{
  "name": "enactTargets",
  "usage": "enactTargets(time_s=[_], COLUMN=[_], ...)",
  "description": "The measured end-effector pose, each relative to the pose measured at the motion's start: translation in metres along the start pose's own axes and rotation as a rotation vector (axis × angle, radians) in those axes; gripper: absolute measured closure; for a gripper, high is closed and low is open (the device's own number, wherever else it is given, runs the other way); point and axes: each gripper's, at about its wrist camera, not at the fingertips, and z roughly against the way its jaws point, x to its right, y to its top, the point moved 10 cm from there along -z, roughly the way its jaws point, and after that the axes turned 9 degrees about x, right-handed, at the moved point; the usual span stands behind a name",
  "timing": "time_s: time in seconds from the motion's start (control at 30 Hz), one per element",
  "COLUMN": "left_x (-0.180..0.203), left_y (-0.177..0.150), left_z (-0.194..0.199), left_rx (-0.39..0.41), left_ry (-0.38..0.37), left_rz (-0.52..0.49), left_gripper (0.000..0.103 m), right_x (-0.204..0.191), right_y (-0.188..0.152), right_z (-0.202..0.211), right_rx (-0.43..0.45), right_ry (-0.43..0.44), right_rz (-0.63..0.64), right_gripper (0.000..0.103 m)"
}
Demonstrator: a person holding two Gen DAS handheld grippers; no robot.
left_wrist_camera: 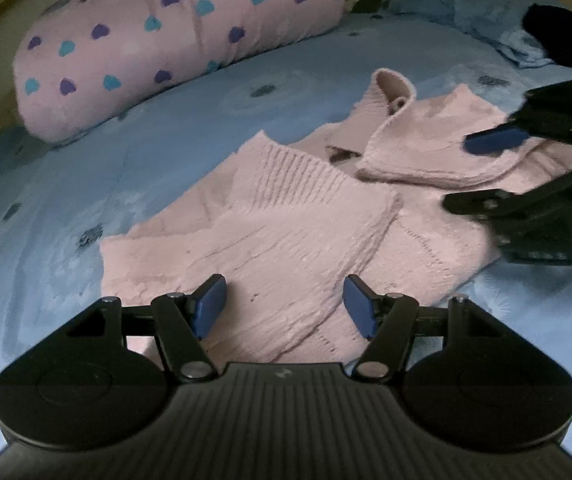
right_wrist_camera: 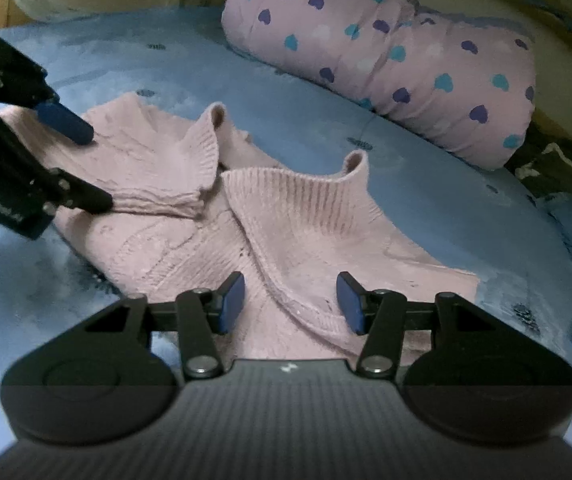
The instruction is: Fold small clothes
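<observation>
A small pink knitted sweater [left_wrist_camera: 286,220] lies on the blue bedsheet [left_wrist_camera: 65,184], with a ribbed part folded over its body and a cuff standing up at the back. My left gripper [left_wrist_camera: 284,306] hovers low over its near edge, open, with knit below the blue pads [left_wrist_camera: 209,304] and nothing pinched. Over the folded sleeve on the right, my right gripper [left_wrist_camera: 468,174] is open. In the right wrist view the right gripper [right_wrist_camera: 290,303] stands open over the sweater [right_wrist_camera: 306,220] hem, and the left gripper [right_wrist_camera: 99,170] straddles the folded sleeve at the left.
A long pink bolster pillow [left_wrist_camera: 165,40] with blue and purple hearts lies along the back of the bed, also visible as the pillow [right_wrist_camera: 406,60] at upper right. Crumpled blue bedding [left_wrist_camera: 466,12] and a dark item [left_wrist_camera: 558,40] sit at the far right. Wooden frame borders the bed.
</observation>
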Motion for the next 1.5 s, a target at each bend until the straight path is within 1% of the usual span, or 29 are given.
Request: enactTargets(time_s=[0.1,0.23,0.3,0.33,0.37,0.4,0.43,0.5,0.57,0.63,0.73,0.83,0.9,0.97,1.03,1.07,1.13,1.17,1.2,1.27,1.33,1.43,1.5], left_x=[0.005,0.009,0.011,0.012,0.011,0.008,0.004,-0.010,-0.029,-0.056,-0.096,-0.132,-0.151,-0.164,-0.173,-0.175,-0.177,-0.177,-0.177,-0.176,-0.178,-0.181,-0.178], left_y=[0.002,0.004,0.004,0.005,0.007,0.010,0.013,0.023,0.033,0.042,0.050,0.050,0.045,0.037,0.030,0.026,0.019,0.017,0.015,0.012,0.012,0.013,0.012], left_z=[-0.001,-0.009,-0.014,-0.016,-0.016,-0.016,-0.015,-0.010,-0.006,-0.005,-0.007,-0.018,-0.030,-0.043,-0.056,-0.061,-0.066,-0.067,-0.065,-0.060,-0.050,-0.031,-0.018], left_rx=[0.022,0.033,0.032,0.033,0.036,0.044,0.058,0.095,0.116,0.124,0.131,0.107,0.084,0.055,0.030,0.020,0.004,0.001,-0.002,-0.008,-0.004,0.008,0.014], left_ry=[-0.026,-0.007,-0.007,-0.017,-0.022,-0.013,0.000,0.038,0.075,0.129,0.220,0.277,0.309,0.342,0.367,0.362,0.345,0.344,0.343,0.339,0.329,0.309,0.295], left_rz=[-0.014,-0.052,-0.057,-0.051,-0.037,-0.026,-0.018,0.003,0.030,0.050,0.073,0.131,0.153,0.158,0.162,0.172,0.188,0.189,0.188,0.197,0.227,0.288,0.322], left_gripper=[0.033,0.034,0.049,0.072,0.084,0.086,0.089,0.090,0.090,0.090,0.090,0.090,0.090,0.090,0.090,0.090,0.090,0.089,0.089,0.089,0.089,0.088,0.087], right_x=[0.001,0.004,0.005,0.006,0.005,0.006,0.007,0.011,0.020,0.036,0.067,0.101,0.120,0.135,0.148,0.151,0.154,0.156,0.159,0.164,0.168,0.170,0.172], right_y=[0.002,0.003,0.003,0.003,0.003,0.003,0.004,0.007,0.012,0.017,0.021,0.013,0.002,-0.013,-0.031,-0.038,-0.048,-0.049,-0.051,-0.052,-0.053,-0.052,-0.046], right_z=[-0.005,-0.011,-0.013,-0.014,-0.014,-0.014,-0.014,-0.013,-0.009,-0.005,-0.002,-0.007,-0.013,-0.022,-0.032,-0.034,-0.039,-0.038,-0.036,-0.033,-0.028,-0.019,-0.015], right_rx=[0.012,0.019,0.023,0.024,0.026,0.025,0.028,0.045,0.072,0.100,0.122,0.102,0.070,0.026,-0.029,-0.042,-0.054,-0.047,-0.046,-0.043,-0.041,-0.039,-0.033], right_ry=[0.000,0.004,0.004,0.008,0.009,0.011,0.007,-0.005,-0.027,-0.065,-0.133,-0.202,-0.238,-0.261,-0.284,-0.300,-0.302,-0.309,-0.326,-0.351,-0.354,-0.365,-0.394], right_rz=[-0.011,-0.046,-0.059,-0.063,-0.068,-0.073,-0.076,-0.080,-0.097,-0.124,-0.181,-0.263,-0.324,-0.385,-0.436,-0.450,-0.465,-0.470,-0.469,-0.468,-0.483,-0.495,-0.465], right_gripper=[0.050,0.051,0.052,0.054,0.066,0.072,0.084,0.091,0.092,0.093,0.093,0.093,0.093,0.093,0.091,0.090,0.088,0.081,0.076,0.058,0.054,0.054,0.054])
